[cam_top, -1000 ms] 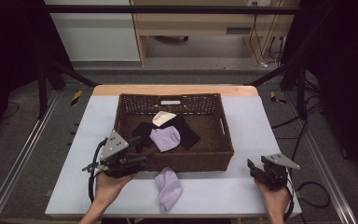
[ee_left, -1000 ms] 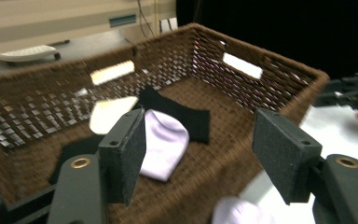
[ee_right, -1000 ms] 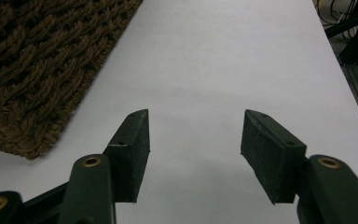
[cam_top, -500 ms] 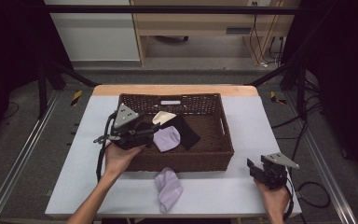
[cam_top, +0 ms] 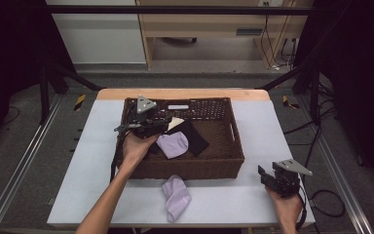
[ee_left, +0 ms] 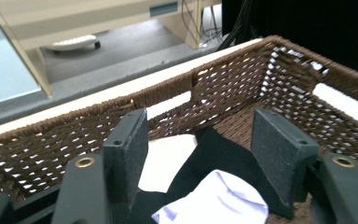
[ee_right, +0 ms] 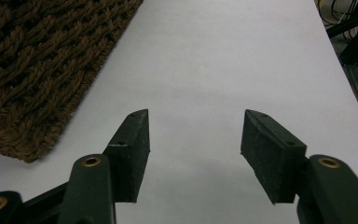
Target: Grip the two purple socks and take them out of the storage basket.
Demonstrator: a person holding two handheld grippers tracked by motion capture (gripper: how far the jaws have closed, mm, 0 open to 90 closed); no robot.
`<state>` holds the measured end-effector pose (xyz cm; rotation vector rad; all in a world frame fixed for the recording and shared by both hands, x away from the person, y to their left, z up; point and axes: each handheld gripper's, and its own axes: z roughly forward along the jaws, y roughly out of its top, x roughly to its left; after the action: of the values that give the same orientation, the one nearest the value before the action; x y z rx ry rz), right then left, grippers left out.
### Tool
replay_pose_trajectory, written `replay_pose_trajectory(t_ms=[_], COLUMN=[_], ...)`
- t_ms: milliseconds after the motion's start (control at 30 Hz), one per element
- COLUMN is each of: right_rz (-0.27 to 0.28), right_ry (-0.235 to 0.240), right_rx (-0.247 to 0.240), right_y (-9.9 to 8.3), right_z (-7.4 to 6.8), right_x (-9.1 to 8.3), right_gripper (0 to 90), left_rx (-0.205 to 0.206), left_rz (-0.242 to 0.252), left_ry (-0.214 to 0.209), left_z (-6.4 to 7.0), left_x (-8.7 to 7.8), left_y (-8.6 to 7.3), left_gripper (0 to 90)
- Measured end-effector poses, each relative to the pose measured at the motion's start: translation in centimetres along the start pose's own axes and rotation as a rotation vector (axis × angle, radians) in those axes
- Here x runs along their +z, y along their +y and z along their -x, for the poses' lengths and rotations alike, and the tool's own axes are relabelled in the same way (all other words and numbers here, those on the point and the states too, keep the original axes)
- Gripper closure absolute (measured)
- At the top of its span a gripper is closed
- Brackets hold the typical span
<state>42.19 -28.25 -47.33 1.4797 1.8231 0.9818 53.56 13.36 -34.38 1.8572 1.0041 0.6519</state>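
**Observer:** Where are you, nearest things first?

**Me:** My right gripper (cam_top: 268,176) rests at about four o'clock on the table (cam_top: 97,146), jaws spread over bare surface, nothing between them. At six o'clock, just outside the basket (cam_top: 190,168), a lilac sock (cam_top: 176,196) lies on the table. Inside the basket, my left gripper (ee_left: 200,154) hangs over the left half, jaws spread wide, empty.

**Observer:** What's under it?

**Me:** A second lilac sock (ee_left: 219,203) lies on a black cloth (ee_left: 223,151), with a cream piece (ee_left: 170,158) beyond it at eleven o'clock.

**Observer:** How would you take it cleanly?

**Me:** I'd judge the lilac one the target. I'd descend straight, centre the jaws over its bulge, and pinch only the top layer, so the black cloth stays behind. Lift slowly, clear of the near wall.
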Motion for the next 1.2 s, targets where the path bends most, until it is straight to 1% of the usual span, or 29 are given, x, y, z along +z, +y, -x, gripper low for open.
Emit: replay_pose_trajectory(t_ms=[33,67,100,167,200,233,300,333,367,400,433,500,533,567,600,633,667,700,733,767,800,833,867,900,933,1033,1100,1133,1200], right_rz=[0.000,-0.001,-0.001,-0.002,-0.002,-0.003,-0.004,-0.003,-0.003,-0.004,-0.004,-0.007,-0.006,-0.006,-0.005,-0.006,-0.006,-0.011,-0.007,-0.007,-0.007,-0.008,-0.010,-0.014,-0.017,-0.023,-0.024,-0.030,-0.030], right_ry=[0.000,0.002,0.002,0.002,0.001,0.001,0.002,0.002,0.002,0.000,0.000,0.001,0.002,0.002,0.004,0.004,0.004,0.005,0.003,0.003,0.003,0.002,0.003,0.005,0.004,0.005,0.006,0.007,0.006], right_rx=[-0.001,0.000,0.000,0.001,0.002,0.000,0.001,0.000,0.000,0.000,0.000,0.000,0.000,0.000,0.002,0.002,0.002,0.010,0.009,0.009,0.009,0.010,0.009,0.010,0.010,0.009,0.004,0.003,0.004], right_y=[0.0,0.0,0.0,0.0,0.0,0.0,0.0,0.0,0.0,0.0,0.0,0.0,0.0,0.0,0.0,-0.1,-0.1,-0.1,-0.1,-0.1,-0.2,-0.3,-0.3,-0.4,-0.4,-0.4,-0.4,-0.4,-0.4], right_z=[0.0,0.0,0.0,-0.1,0.0,0.0,0.0,0.0,0.0,0.0,0.0,0.0,0.0,0.0,0.0,0.0,0.0,0.1,0.1,0.1,0.2,0.2,0.2,0.2,0.2,0.1,0.1,0.0,0.0], right_x=[0.0,0.0,0.0,0.1,0.1,0.1,0.0,0.0,0.0,0.1,0.1,0.2,0.1,0.1,0.1,0.0,0.0,0.0,0.0,0.0,-0.1,-0.1,-0.1,0.0,0.0,0.1,0.1,0.2,0.2], right_gripper=[42.3,42.3,42.3,42.3,42.3,42.3,42.3,42.3,42.3,42.3,42.3,42.3,42.3,42.3,42.2,42.2,42.2,42.2,42.1,42.1,42.2,42.2,42.2,42.1,41.9,41.9,41.9,41.8,41.6], left_rx=[-0.009,-0.010,-0.010,-0.004,-0.004,-0.004,0.006,0.019,0.019,0.023,0.023,0.036,0.054,0.054,0.063,0.064,0.064,0.088,0.098,0.098,0.100,0.088,0.088,0.059,0.059,0.021,0.015,0.013,0.012], left_rz=[-0.021,-0.033,-0.044,-0.068,-0.068,-0.083,-0.129,-0.164,-0.164,-0.193,-0.193,-0.208,-0.237,-0.237,-0.265,-0.277,-0.277,-0.320,-0.339,-0.339,-0.351,-0.376,-0.376,-0.412,-0.412,-0.433,-0.443,-0.465,-0.489], left_ry=[0.004,0.010,0.007,0.013,0.013,0.015,0.012,0.013,0.013,0.004,0.004,0.005,0.012,0.012,0.025,0.026,0.026,0.045,0.053,0.053,0.054,0.049,0.049,0.052,0.052,0.042,0.042,0.044,0.046], left_z=[-0.1,-0.1,-0.1,-0.2,-0.2,-0.2,-0.2,-0.2,-0.2,-0.1,-0.1,0.0,0.1,0.1,0.2,0.3,0.3,0.6,0.7,0.7,0.8,0.7,0.7,0.4,0.4,0.1,0.0,0.0,0.0], left_x=[0.8,1.2,1.6,2.3,2.3,2.7,3.4,4.0,4.0,4.3,4.3,4.5,4.7,4.7,5.0,5.1,5.1,5.5,5.7,5.7,5.9,6.1,6.1,6.4,6.4,6.6,6.8,6.9,7.1], left_y=[-0.1,-0.2,-0.3,-0.5,-0.5,-0.7,-1.1,-1.5,-1.5,-1.7,-1.7,-1.9,-2.2,-2.2,-2.3,-2.4,-2.4,-2.6,-2.6,-2.6,-2.7,-2.8,-2.8,-3.0,-3.0,-3.0,-3.1,-3.2,-3.3], left_gripper=[36.7,37.0,37.2,38.1,38.1,38.2,39.1,39.5,39.9,40.2,40.7,42.0,42.4,42.8,43.1,43.9,44.8,45.4,45.7,46.0,46.0,45.9,45.4,44.7,44.7,44.8,44.8,44.8,44.7])
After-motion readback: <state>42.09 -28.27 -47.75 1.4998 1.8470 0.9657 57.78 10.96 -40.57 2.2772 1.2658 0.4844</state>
